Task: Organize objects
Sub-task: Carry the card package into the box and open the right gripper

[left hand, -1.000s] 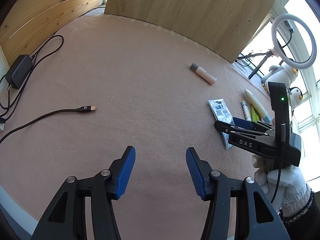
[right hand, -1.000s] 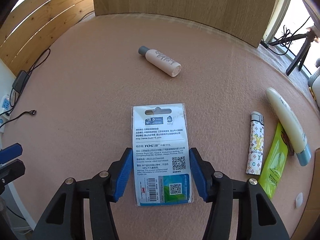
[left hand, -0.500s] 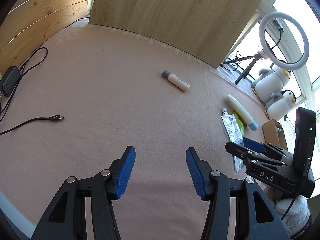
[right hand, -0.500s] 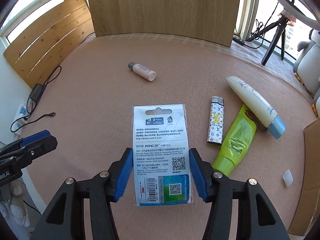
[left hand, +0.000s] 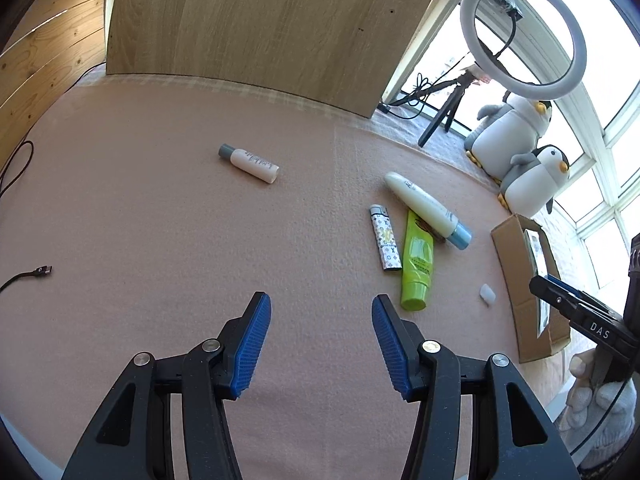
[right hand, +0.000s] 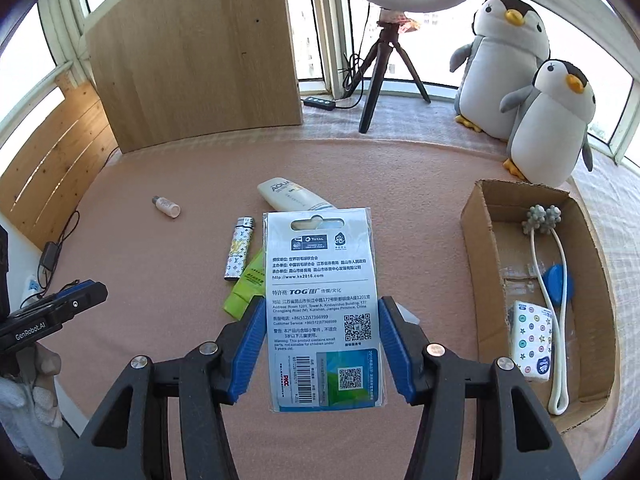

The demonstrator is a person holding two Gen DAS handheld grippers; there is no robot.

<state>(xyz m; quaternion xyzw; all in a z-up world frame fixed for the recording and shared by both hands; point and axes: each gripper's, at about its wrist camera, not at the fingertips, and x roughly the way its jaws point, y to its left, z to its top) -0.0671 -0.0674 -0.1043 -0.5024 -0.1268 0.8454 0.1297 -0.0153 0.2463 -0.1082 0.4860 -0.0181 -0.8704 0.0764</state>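
Pinkish felt is covering the desk point(left hand: 160, 240). Right tongs point(right hand: 322, 344) are pinching a flat, glossy plastic retail packet point(right hand: 322, 308), printed back and QR codes facing up, up off the felt. Cardboard box point(right hand: 476, 248) is sitting at 3 o'clock. Left tongs point(left hand: 321, 344) are gaping wide, holding nothing.

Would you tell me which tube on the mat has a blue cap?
The cream tube, partly overlapping the green tube; the small pink bottle has a grey cap.

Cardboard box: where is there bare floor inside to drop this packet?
The cardboard box has bare floor along its left wall, beside the white cord. The right side is crowded: tissue pack, blue disc. The packet stays in the right gripper.
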